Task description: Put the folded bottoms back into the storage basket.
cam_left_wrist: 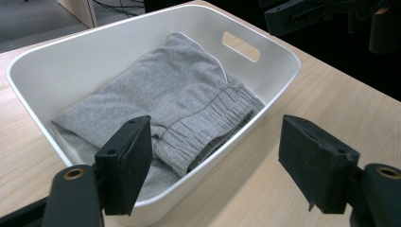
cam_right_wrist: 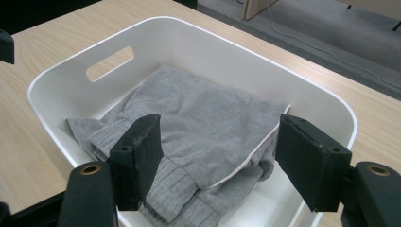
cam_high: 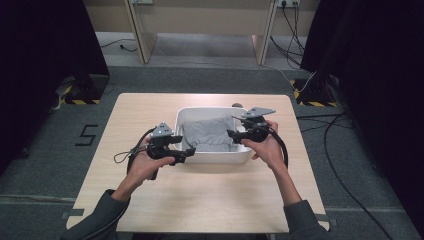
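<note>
both grippers, left (cam_high: 186,154) and right (cam_high: 232,134), are held with fingers spread over the white tub (cam_high: 215,158), seemingly so the folded grey garment (cam_high: 209,134) can be reached.

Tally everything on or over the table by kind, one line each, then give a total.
White plastic bin: 1
Grey folded garment with ribbed cuff: 1
Handheld grippers, left gripper and right gripper, both open: 2
Total: 4
</note>
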Demonstrator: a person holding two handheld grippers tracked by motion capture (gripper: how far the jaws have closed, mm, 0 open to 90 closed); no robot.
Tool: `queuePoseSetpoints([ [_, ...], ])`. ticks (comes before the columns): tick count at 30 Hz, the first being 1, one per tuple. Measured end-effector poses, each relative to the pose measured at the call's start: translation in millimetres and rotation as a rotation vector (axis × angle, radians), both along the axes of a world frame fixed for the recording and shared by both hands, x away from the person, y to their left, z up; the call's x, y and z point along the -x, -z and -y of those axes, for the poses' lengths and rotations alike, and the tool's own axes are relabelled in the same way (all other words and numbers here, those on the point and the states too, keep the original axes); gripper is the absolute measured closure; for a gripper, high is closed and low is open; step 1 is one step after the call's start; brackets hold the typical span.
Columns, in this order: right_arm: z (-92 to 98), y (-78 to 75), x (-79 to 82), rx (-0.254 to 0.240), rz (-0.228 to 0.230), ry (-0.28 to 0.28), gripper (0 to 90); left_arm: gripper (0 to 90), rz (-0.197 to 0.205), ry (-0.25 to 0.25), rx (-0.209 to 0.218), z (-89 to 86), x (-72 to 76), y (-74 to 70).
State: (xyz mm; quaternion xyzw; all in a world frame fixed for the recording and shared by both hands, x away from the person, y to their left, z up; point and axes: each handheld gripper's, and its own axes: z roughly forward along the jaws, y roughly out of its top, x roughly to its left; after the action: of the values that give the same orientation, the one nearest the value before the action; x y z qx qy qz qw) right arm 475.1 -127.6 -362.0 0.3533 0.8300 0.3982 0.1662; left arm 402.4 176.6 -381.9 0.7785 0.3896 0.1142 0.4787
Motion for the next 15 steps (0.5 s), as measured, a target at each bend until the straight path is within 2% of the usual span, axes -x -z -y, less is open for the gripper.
queuePoseSetpoints([
  [8,3.7,3.5,13.0,0.016,0.026,-0.005,32.6,25.6,0.022,0.014,-0.002,-0.5,16.2,7.2],
  [15,7.4,6.8,25.7,-0.006,0.024,-0.016,32.1,25.5,0.029,0.022,0.018,-0.9,25.6,9.9],
])
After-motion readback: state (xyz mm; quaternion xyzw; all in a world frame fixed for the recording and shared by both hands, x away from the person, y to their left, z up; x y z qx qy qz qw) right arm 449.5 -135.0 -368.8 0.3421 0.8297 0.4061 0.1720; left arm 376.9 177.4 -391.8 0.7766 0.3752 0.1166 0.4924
